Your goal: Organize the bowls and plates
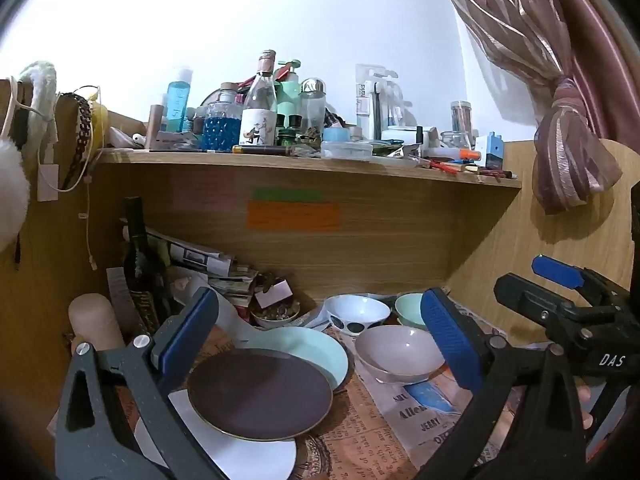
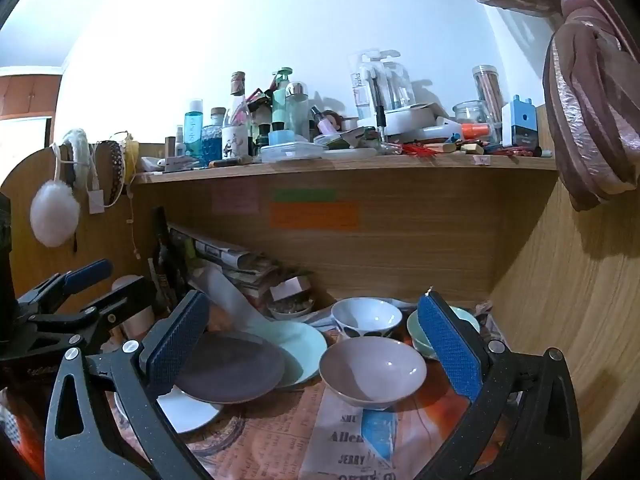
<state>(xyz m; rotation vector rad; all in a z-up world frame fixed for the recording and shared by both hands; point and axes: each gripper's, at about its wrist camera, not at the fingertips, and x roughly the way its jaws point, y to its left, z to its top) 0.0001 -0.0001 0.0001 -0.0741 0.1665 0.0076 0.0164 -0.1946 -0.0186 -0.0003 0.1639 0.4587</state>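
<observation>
two hand-held grippers hover above the table [image 2: 280, 444], which is covered with printed paper: the left hand-held gripper [image 1: 320, 338] and the right hand-held gripper [image 2: 316, 340], each with jaws spread wide and holding nothing. between the left fingers lies a dark plate [image 1: 260, 394], overlapping a mint plate [image 1: 320, 350] and a white plate [image 1: 224, 448]. to their right stand a mauve bowl [image 2: 372, 372], a spotted white bowl [image 2: 366, 318] and a mint bowl [image 2: 420, 334]. a cluttered shelf [image 2: 344, 164] runs above.
</observation>
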